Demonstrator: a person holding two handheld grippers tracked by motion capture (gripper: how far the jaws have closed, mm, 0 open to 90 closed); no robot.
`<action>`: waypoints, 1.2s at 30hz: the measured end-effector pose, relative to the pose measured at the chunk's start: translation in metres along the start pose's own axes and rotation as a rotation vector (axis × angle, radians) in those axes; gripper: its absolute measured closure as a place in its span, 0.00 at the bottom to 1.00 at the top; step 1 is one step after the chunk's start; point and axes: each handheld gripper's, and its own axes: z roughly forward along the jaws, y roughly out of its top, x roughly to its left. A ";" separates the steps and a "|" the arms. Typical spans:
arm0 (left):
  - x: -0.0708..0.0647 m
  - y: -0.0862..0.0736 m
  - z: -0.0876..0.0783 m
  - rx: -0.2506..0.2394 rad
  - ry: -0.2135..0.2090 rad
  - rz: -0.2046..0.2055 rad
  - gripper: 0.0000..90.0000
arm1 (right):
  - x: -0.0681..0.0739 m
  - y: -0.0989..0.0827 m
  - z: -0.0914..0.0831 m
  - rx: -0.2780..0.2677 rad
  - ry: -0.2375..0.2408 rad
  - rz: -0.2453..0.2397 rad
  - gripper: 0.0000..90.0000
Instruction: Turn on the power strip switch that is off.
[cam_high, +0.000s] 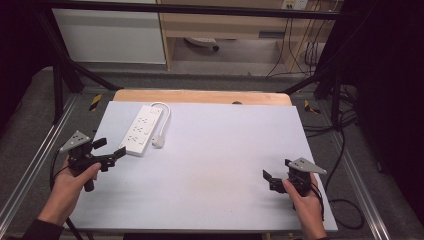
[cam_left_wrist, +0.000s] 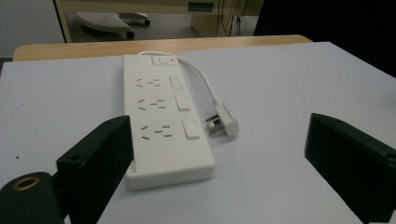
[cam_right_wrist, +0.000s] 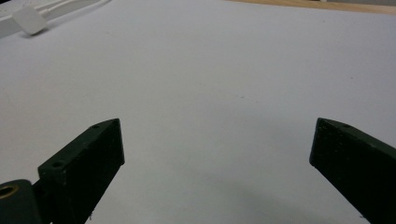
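Observation:
A white power strip (cam_high: 142, 129) lies on the left part of the white tabletop (cam_high: 210, 170), its short white cable looping from the far end to a white plug (cam_high: 158, 142) beside it. My left gripper (cam_high: 111, 147) is open just short of the strip's near end, pointing at it. In the left gripper view the strip (cam_left_wrist: 163, 119) and plug (cam_left_wrist: 224, 122) lie ahead of the open left gripper (cam_left_wrist: 217, 137), whose jaws hold nothing. My right gripper (cam_high: 277, 169) is open over bare table at the right; in its own view the right gripper (cam_right_wrist: 217, 128) holds nothing, and the plug (cam_right_wrist: 29, 19) lies far off.
A wooden strip (cam_high: 200, 96) borders the table's far side. A black frame (cam_high: 65, 70) and loose black cables (cam_high: 345, 145) flank the table. A pale cabinet (cam_high: 110, 35) stands on the floor beyond.

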 end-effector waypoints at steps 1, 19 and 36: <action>0.000 0.000 0.000 0.000 0.000 0.000 0.09 | 0.000 0.000 0.000 -0.002 -0.001 -0.001 0.04; 0.003 0.031 0.043 0.015 0.017 0.044 0.10 | 0.001 0.000 -0.002 0.003 0.016 -0.010 0.04; 0.018 0.033 0.076 0.042 0.074 0.037 0.12 | 0.001 -0.001 -0.002 0.012 0.010 -0.012 0.03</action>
